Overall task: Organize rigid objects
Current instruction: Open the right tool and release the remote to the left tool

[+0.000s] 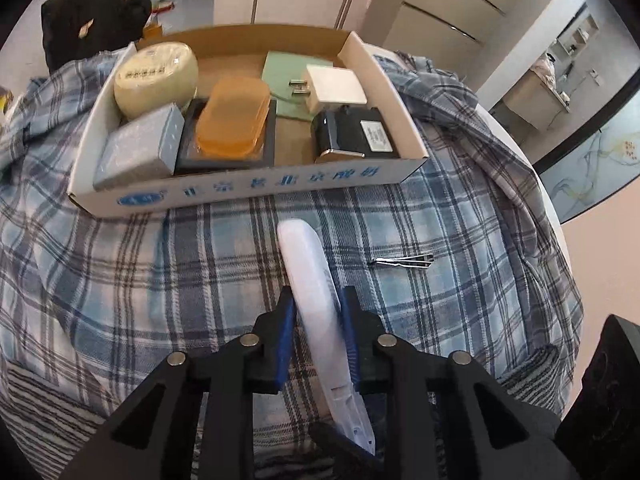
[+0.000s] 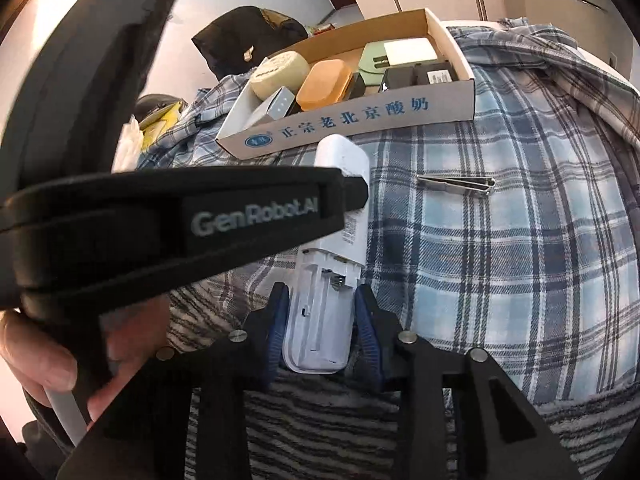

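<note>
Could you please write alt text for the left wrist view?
The left gripper jaws clamp a white remote above a plaid cloth. Beyond sits a cardboard tray of small items, with metal tweezers lying to the right.

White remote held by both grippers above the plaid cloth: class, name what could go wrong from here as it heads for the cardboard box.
1. The white remote has its battery bay open; the right gripper clamps there, so the thin shell might flex or slip.
2. The left gripper grips it edge-on; uneven pulls could twist it loose.
3. The cardboard box looks crowded, so it may land on the orange case.
</note>
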### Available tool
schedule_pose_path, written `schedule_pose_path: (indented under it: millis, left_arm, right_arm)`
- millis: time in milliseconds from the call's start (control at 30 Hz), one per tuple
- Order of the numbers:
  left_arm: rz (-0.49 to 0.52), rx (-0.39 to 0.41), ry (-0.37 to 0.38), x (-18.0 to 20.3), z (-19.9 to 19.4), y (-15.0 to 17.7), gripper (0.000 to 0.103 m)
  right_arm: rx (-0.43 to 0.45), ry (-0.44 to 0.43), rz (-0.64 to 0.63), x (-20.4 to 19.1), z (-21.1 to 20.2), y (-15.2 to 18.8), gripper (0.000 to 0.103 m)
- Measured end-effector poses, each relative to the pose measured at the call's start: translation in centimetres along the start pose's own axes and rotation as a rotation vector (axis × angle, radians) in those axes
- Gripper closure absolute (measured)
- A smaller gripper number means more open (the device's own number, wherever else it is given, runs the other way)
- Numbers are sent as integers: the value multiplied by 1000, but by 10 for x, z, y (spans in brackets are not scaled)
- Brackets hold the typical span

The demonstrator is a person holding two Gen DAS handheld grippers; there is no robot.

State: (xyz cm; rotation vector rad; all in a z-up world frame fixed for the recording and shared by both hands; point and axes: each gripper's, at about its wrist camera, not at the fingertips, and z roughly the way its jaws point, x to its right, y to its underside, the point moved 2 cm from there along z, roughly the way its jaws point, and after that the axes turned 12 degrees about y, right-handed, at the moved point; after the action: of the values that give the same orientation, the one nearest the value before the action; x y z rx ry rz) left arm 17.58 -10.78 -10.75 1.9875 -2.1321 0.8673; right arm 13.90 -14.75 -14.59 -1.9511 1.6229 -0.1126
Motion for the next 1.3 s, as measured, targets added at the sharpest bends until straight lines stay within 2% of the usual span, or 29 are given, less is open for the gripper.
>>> schedule_pose_path:
  millis: [233, 367, 500, 600, 800, 900, 1000, 1167, 1300]
  left_arm:
    - [9, -33, -11, 3, 9, -1, 79]
    - [58, -27, -4, 9, 9, 2, 79]
    - [114, -16, -33, 16, 3, 6, 80]
    - [125, -7, -44, 13, -8, 4, 83]
    - [155, -1, -116, 1, -23, 3, 83]
    - [137, -29, -113, -5, -16, 5, 83]
    - [141, -63, -129, -5, -5, 9, 83]
    - [192, -38, -170, 0, -1, 15, 82]
    - [219, -23, -128, 2, -10, 16, 83]
  right_arm:
    - [-4, 0, -3, 0, 0, -1, 70]
    - [-11, 61, -14, 4, -7, 1, 56]
    - [32, 76, -36, 4, -25, 0, 56]
    - [79, 139, -40, 13, -42, -1, 52]
    - [140, 373, -34, 42, -60, -14, 51]
    - [159, 463, -51, 48, -62, -24, 51]
    - [155, 461, -39, 53, -62, -30, 51]
    - [136, 450, -38, 53, -54, -27, 51]
    - [134, 478, -55, 50, -50, -31, 52]
